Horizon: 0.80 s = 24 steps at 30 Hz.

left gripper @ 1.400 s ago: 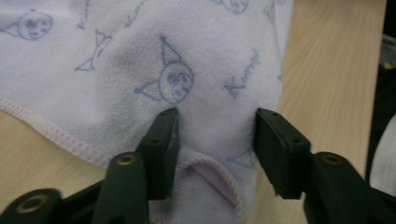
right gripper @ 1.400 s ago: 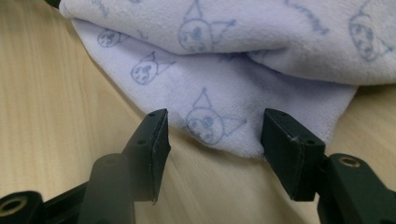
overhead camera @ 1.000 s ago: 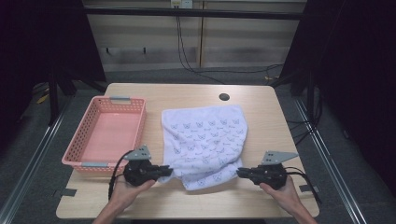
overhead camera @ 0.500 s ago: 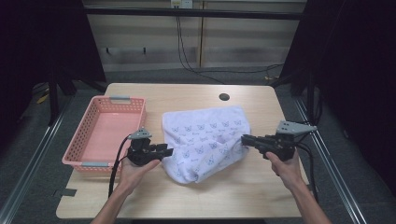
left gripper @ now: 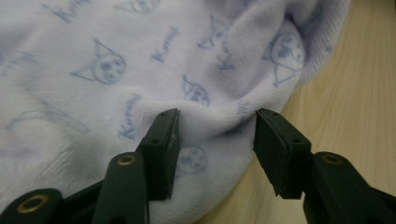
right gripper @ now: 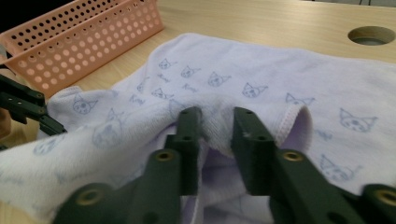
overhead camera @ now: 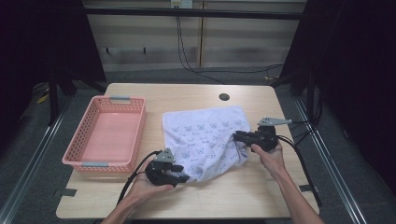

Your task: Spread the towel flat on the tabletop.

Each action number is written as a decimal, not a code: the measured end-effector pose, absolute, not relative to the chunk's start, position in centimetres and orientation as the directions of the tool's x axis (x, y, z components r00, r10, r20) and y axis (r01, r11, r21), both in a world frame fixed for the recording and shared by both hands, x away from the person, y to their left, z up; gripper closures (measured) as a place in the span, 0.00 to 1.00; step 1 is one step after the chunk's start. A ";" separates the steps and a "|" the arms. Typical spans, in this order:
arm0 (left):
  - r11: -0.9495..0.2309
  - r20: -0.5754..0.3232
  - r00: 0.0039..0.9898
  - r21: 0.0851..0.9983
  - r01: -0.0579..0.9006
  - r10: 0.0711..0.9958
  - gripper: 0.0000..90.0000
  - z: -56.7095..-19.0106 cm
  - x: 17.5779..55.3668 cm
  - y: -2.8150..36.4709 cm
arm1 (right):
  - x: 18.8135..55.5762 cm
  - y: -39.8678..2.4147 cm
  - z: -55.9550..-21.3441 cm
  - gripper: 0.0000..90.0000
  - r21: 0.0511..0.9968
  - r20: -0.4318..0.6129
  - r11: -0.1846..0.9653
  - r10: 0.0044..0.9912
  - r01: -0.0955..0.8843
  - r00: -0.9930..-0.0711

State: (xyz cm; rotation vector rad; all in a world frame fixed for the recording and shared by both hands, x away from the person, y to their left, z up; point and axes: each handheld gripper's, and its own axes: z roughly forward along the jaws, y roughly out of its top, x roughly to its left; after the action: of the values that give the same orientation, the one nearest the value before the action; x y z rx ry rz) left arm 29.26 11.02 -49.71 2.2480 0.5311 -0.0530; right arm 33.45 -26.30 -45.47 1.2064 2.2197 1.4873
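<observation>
Two claws: left claw (overhead camera: 180, 176) jaws spread at towel's (overhead camera: 205, 140) near corner; right claw (overhead camera: 239, 136) pinching its right edge.
Towel: bunched mid-table (overhead camera: 224, 196), beside pink basket (overhead camera: 79, 142).
Handling: soft, light, limp; take by hems or corners.
Change: right edge pulled inward, towel more crumpled.

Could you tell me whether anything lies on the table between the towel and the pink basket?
Nothing visible does. In the high view, only a bare strip of table separates the towel from the pink basket. The left hand-held gripper sits at the towel's near edge, off that path; the right hand-held gripper pinches its far side.
</observation>
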 end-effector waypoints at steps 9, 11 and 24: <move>-0.548 -0.238 0.897 0.723 0.420 0.373 0.93 -49.6 29.6 11.8 | 27.1 -28.0 -45.3 0.64 0.850 0.209 0.236 0.669 0.471 -0.713; -0.528 -0.253 0.898 0.738 0.420 0.361 0.93 -49.2 29.5 12.0 | 26.5 -27.6 -46.3 0.62 0.834 0.192 0.278 0.663 0.477 -0.723; -0.323 -0.274 0.894 0.862 0.391 0.354 0.93 -43.5 28.0 15.7 | 25.6 -26.5 -45.4 0.96 0.844 0.185 0.288 0.636 0.453 -0.750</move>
State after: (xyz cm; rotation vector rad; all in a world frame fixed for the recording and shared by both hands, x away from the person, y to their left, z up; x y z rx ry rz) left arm 27.95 15.72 -43.50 1.9368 0.5458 -0.0420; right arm 25.55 -26.54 -45.37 1.0130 2.3656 1.4516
